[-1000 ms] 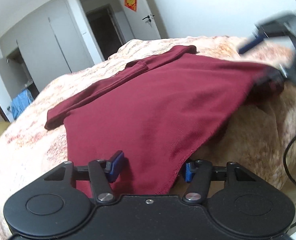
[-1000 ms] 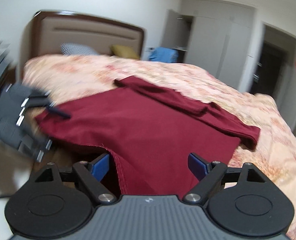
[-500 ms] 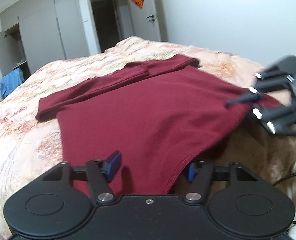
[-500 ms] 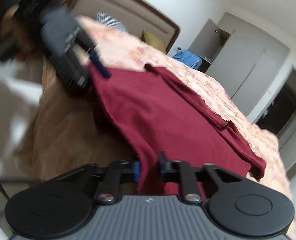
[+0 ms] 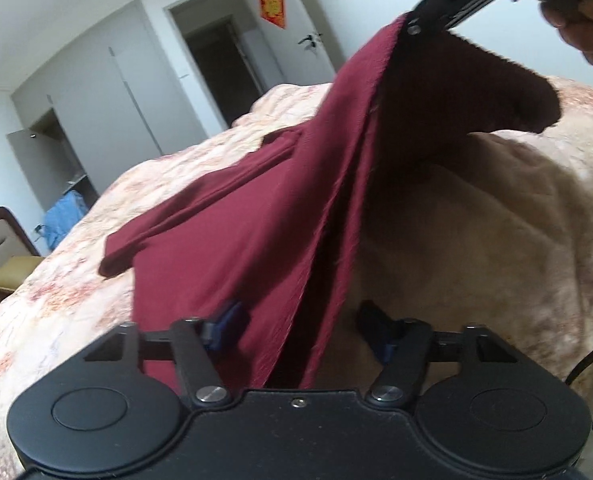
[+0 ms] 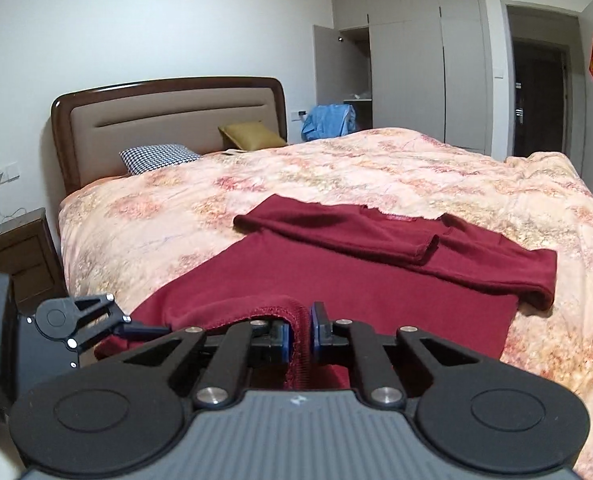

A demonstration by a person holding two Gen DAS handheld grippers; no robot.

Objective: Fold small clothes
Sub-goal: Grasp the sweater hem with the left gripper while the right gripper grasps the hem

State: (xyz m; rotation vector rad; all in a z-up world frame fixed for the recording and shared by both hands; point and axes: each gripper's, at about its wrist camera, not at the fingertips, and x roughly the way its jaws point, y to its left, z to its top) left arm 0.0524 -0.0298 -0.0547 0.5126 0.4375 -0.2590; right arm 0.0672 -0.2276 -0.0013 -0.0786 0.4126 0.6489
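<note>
**Right wrist view: hem pinched and lifted, left side lagging**

Right wrist view shows the bed [image 6: 144,216] filling the room, its floral quilt bare apart from the dark red garment [image 6: 376,280] spread near the foot end, sleeves folded across the far part of the body. A second ago that garment lay flat with its near hem draped over the bed's edge; now the hem on the right-hand side is raised off the quilt, so the cloth slopes up like a tent in the left wrist view, where the garment [image 5: 264,216] rises toward the upper right.

That lift comes from the right gripper [image 6: 299,334], whose jaws have just been closing: a second ago they stood wide with the hem between them, and now the blue pads are nearly together with a bunched fold of hem clamped in the narrow gap.

The left gripper [image 5: 292,328] is another matter. Its jaws have also been closing but stand about half open, with the double-layered hem passing between them; neither pad visibly presses the cloth, so it has no hold yet.

For the fold, I judge only one corner is secured. Carrying the hem toward the collar now would likely drag the garment askew; the left pads need to close on their corner first.
</note>
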